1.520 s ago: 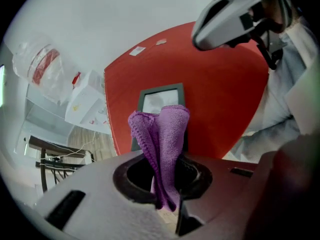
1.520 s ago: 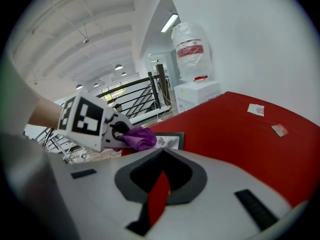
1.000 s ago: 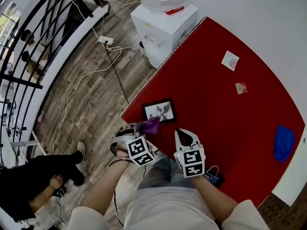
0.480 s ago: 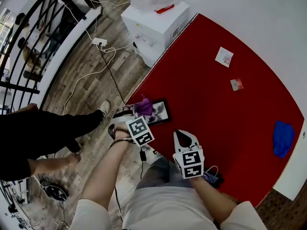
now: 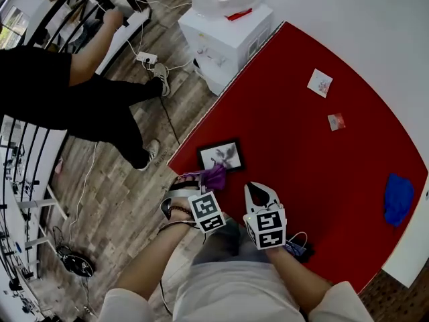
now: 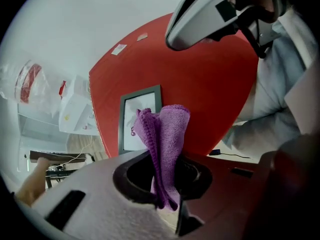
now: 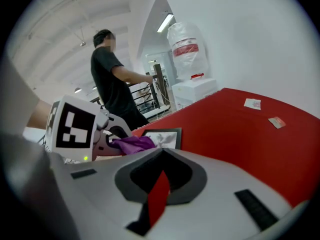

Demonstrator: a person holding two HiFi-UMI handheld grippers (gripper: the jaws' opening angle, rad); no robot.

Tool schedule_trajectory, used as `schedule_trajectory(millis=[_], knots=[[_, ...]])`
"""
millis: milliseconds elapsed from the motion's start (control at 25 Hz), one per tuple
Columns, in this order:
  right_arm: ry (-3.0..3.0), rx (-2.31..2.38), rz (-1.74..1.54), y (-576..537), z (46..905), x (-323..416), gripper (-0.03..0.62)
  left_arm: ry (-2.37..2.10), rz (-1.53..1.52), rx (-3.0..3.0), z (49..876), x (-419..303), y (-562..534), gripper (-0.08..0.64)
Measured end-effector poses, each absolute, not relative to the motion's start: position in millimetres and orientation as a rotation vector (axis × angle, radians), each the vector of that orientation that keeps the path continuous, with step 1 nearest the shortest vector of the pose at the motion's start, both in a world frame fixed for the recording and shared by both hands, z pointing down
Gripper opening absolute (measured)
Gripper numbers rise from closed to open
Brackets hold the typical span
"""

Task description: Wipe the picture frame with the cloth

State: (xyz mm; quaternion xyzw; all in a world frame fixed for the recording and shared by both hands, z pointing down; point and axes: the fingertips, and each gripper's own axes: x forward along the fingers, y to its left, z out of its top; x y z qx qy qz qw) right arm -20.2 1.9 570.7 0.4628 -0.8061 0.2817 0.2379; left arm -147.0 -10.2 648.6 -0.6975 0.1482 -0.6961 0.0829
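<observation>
While hovering at the near edge of the picture frame, grips the cloth fast in the left gripper, jaws pinched on a folded purple wad standing up out of them. Finds the frame lying flat on the red table, picture side up, close to the table's left edge and just ahead of the wad. In the head view, shows the cloth overlapping the frame's near corner; in the left gripper view, covering part of the frame's right rail. Cannot tell from any view whether touching the frame or held a little above it. Holds the right gripper just beside the left, nearer the body, jaws together with nothing between, apart from frame and cloth alike.

Judged as the wiping step itself, at one end of a stroke. Fits equally a cloth about to be carried across the frame and one just drawn off its near rail. Cannot settle how much of the frame is wiped, with no dust or smear to be made out. For any further pass, would call for pressing the wad flat and sweeping it across the picture face and rails. Would call for a light touch, the frame probably being loose and apt to slide toward the table edge, yet for a pinch firm enough not to lose the cloth
</observation>
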Motion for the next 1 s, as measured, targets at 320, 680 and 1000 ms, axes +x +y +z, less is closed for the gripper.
schedule_trajectory(millis=[320,680,1000], knots=[[-2.219,1.275,0.755,0.6,566.5,-18.8,0.004,0.521,-2.049,-2.113,638.1,-149.9,-15.8,0.06],[-2.195,1.311,0.779,4.6,569.0,-7.4,0.004,0.682,-2.034,-2.076,642.8,-145.7,-109.9,0.06],[-2.174,1.336,0.8,-0.3,574.8,6.3,0.004,0.587,-2.06,-2.035,652.8,-132.8,-87.4,0.06]])
